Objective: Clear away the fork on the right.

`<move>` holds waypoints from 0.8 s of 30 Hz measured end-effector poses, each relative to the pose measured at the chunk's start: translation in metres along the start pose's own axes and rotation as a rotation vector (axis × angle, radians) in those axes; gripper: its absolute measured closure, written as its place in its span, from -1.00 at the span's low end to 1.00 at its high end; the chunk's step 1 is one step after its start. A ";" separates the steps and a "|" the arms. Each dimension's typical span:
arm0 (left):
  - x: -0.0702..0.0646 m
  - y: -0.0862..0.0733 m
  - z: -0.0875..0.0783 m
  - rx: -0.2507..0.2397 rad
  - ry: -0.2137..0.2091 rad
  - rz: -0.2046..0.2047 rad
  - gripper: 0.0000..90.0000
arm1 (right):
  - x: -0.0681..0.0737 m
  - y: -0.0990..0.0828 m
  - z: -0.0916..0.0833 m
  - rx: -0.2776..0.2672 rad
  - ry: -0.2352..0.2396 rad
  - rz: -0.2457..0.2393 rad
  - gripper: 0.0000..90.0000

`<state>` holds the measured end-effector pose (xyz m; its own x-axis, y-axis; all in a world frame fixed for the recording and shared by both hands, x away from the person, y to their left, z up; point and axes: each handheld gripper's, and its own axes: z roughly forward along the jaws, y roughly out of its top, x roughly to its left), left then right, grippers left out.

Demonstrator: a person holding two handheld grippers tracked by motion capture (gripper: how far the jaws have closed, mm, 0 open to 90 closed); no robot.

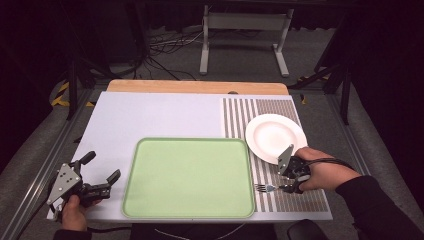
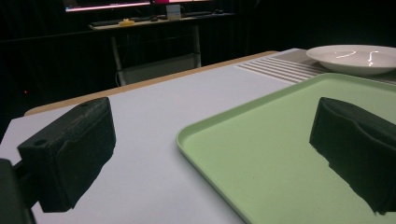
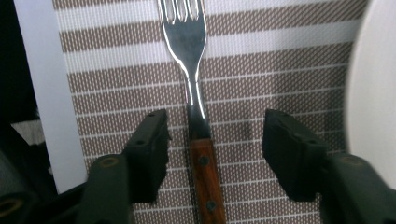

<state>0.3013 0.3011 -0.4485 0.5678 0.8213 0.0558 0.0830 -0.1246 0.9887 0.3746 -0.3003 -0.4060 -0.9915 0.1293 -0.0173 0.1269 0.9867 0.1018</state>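
A fork with a steel head and a wooden handle lies on the striped placemat; in the high view its tines point toward the tray. My right gripper is open and low over the fork, one jaw on each side of the handle, neither touching it. A white plate rests on the placemat just beyond the right hand. The pale green tray lies at the table's middle front. My left gripper is open at the tray's left edge and holds nothing.
The placemat covers the right part of the white table top, and a wooden strip runs along the far edge. Beyond the table stand a metal frame and loose cables on the floor.
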 end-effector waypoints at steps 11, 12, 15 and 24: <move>0.000 0.000 0.000 0.000 0.002 0.000 -0.98 | 0.002 0.004 0.007 0.113 0.025 -0.068 0.60; 0.000 0.000 0.000 0.000 0.002 0.000 -0.97 | 0.002 0.004 0.007 0.113 0.025 -0.068 0.60; 0.000 0.000 0.000 -0.001 0.002 0.000 -0.97 | 0.001 0.005 0.007 0.131 0.029 -0.089 0.70; 0.000 0.000 0.000 0.000 0.001 0.000 -0.97 | 0.002 0.007 0.008 0.150 0.018 -0.114 0.72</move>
<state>0.3014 0.3010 -0.4487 0.5670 0.8218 0.0558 0.0834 -0.1247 0.9887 0.3734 -0.2918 -0.4136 -0.9999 0.0149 -0.0027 0.0151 0.9987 -0.0496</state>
